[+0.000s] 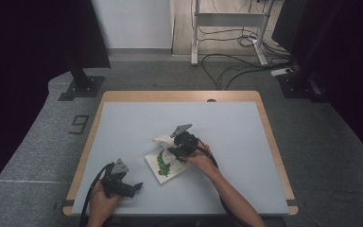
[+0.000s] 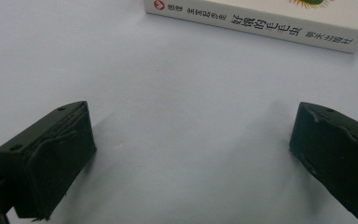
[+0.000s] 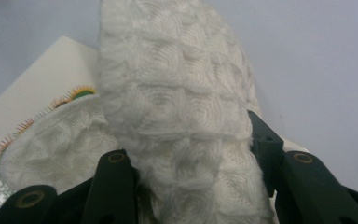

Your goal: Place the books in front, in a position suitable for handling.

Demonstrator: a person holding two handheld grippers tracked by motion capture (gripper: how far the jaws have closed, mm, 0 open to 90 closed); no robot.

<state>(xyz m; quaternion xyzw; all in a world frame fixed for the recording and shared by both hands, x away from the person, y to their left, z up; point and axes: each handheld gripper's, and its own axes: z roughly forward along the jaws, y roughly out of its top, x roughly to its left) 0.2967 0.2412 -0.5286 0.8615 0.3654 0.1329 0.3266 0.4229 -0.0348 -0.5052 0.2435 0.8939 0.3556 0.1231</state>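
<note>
Right tool (image 3: 186,186) clamping white quilted cloth (image 3: 177,107), wiping over book (image 1: 163,163) mid-tabletop (image 1: 236,142). Left tool (image 2: 186,154) idling agape, nearer than book; spine (image 2: 261,25) printing Chinese characters, red logo.

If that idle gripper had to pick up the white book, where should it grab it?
Probably the spine edge of the book, coming in level from the left gripper side. The book lies flat on the table, its spine faces those open jaws, and the cloth covers the far part.
</note>
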